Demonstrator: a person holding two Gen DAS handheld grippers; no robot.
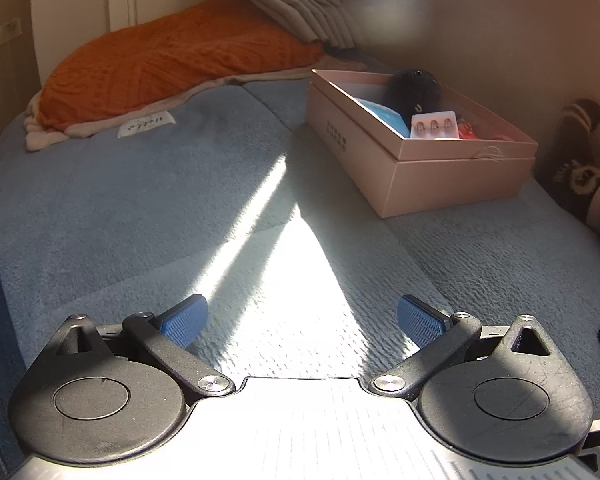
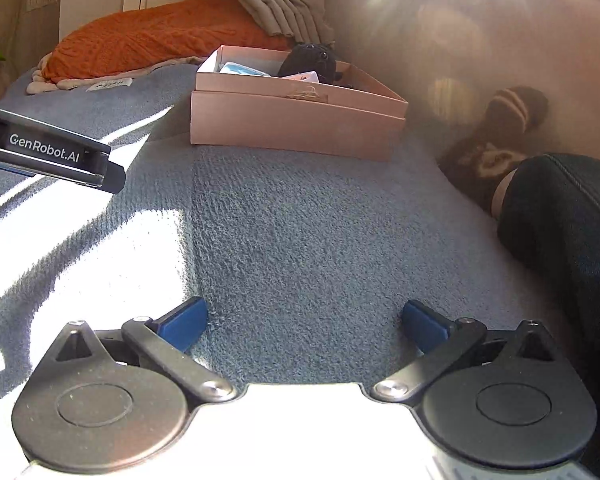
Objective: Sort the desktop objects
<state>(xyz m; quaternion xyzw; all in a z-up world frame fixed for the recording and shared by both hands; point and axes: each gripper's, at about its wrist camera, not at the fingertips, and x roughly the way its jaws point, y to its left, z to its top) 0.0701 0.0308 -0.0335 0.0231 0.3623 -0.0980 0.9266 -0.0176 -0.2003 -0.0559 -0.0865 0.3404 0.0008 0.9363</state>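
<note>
Both empty, spread wide above blue blanket (image 1: 140, 200): left gripper (image 1: 302, 322), right gripper (image 2: 305, 326); beyond, pink box (image 1: 420, 160) holding black plush toy (image 1: 414, 88).

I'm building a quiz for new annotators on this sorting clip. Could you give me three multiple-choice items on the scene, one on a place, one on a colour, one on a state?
1. Where does the black plush toy lie?
A. Inside the pink box
B. On the orange pillow
C. Between the right tongs

2. What colour is the blanket under the box?
A. Red
B. Blue-grey
C. Yellow

3. How do the left tongs stand?
A. Shut on a box
B. Shut on a toy
C. Open, with nothing between the pads

Answers:
1 A: the toy shows above the box's rim, beside a blue packet and a small white case.
2 B: the fleece all around the box is blue-grey.
3 C: the blue pads stand far apart, with only blanket between them.
</note>
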